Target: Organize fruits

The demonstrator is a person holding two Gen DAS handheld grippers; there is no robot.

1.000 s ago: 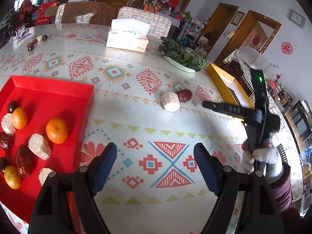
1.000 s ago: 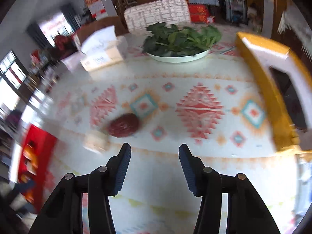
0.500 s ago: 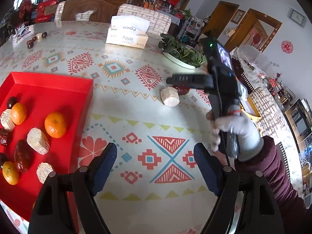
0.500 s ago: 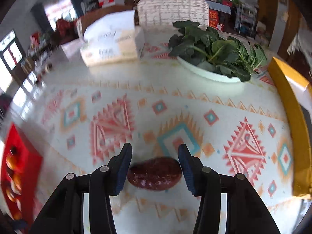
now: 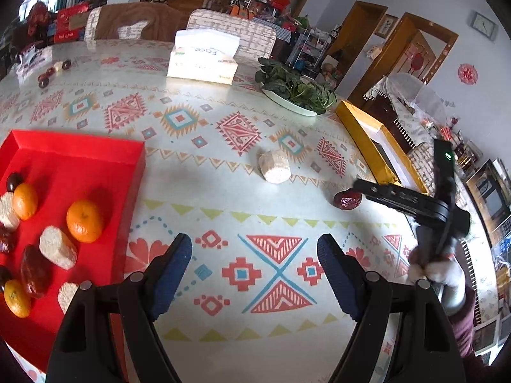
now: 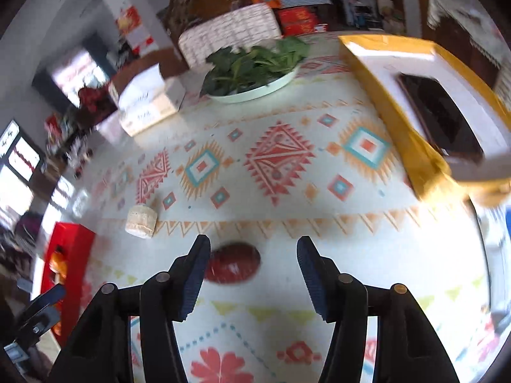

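Note:
A red tray [image 5: 80,150] at the left holds oranges [image 5: 84,221], pale sugarcane chunks [image 5: 57,251] and dark red dates [image 5: 33,276]. On the patterned tablecloth lie a loose sugarcane chunk [image 5: 274,166] and a red date [image 5: 347,199]. In the right wrist view the date [image 6: 232,267] lies between my right gripper's open fingers [image 6: 252,274], close to the left one; the chunk [image 6: 141,221] is further left. My right gripper [image 5: 359,188] reaches the date from the right. My left gripper [image 5: 255,271] is open and empty over the cloth.
A tissue box [image 5: 202,59] and a plate of greens [image 5: 295,91] stand at the back. A yellow box [image 5: 373,146] with a dark phone [image 6: 440,118] lies at the right. Small dark fruits [image 5: 48,73] lie far left.
The red date has moved right and nearer, away from the sugarcane chunk. My right gripper has pulled back to the right with it and now stands open around it. The left gripper stays put.

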